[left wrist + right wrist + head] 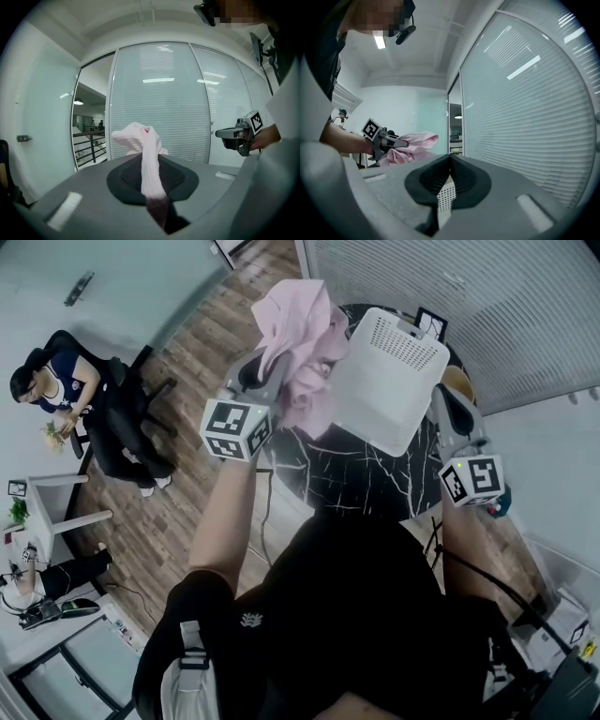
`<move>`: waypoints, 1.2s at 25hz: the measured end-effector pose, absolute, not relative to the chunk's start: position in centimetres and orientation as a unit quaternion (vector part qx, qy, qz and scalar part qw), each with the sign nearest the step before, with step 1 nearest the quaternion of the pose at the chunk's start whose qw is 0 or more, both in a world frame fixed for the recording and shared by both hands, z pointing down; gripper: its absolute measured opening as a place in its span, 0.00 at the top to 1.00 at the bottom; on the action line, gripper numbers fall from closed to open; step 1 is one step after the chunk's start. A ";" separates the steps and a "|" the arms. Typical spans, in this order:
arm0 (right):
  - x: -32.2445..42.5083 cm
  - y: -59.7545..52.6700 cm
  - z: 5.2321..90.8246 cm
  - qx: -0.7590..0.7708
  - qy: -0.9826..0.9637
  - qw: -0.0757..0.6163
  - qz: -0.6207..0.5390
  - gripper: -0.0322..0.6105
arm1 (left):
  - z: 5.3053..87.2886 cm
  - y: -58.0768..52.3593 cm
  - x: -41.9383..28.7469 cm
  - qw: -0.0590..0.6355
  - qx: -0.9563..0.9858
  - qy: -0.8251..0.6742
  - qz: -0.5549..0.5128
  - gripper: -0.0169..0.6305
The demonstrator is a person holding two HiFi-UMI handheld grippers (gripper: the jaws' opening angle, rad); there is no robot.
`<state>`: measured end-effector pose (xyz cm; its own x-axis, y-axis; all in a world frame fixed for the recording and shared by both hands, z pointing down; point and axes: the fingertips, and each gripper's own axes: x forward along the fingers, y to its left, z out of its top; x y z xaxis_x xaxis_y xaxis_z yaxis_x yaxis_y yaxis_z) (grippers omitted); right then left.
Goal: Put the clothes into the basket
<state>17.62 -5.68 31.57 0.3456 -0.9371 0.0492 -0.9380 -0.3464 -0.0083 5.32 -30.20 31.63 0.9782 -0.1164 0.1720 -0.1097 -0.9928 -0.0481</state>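
A pink garment (pixel 302 343) hangs bunched from my left gripper (pixel 267 367), which is shut on it, above the far left edge of the dark marble table (pixel 356 474). In the left gripper view a strip of the pink garment (pixel 149 168) runs out from between the closed jaws of the left gripper (pixel 152 190). The white perforated basket (pixel 389 381) is held tilted over the table, just right of the garment. My right gripper (pixel 448 395) is shut on its right rim. The right gripper view shows the basket's perforated wall (pixel 444 197) pinched in the right gripper (pixel 445 187).
A person sits in an office chair (pixel 122 418) at a desk far left on the wooden floor (pixel 178 512). A glass wall with blinds (pixel 469 296) stands behind the table. Cables and equipment (pixel 553 624) lie at the lower right.
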 end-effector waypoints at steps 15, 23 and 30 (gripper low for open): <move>19.1 -3.1 29.7 0.825 -0.565 -0.002 0.005 0.95 | 28.2 -25.0 9.3 0.032 -0.997 0.015 -0.067 0.90; 20.0 -1.4 29.1 0.832 -0.555 -0.007 0.001 0.95 | 28.3 -22.6 11.3 0.024 -0.997 -0.008 -0.071 0.90; 20.6 0.0 29.6 0.838 -0.546 -0.009 0.008 0.95 | 28.4 -20.6 13.1 0.023 -0.997 -0.025 -0.068 0.91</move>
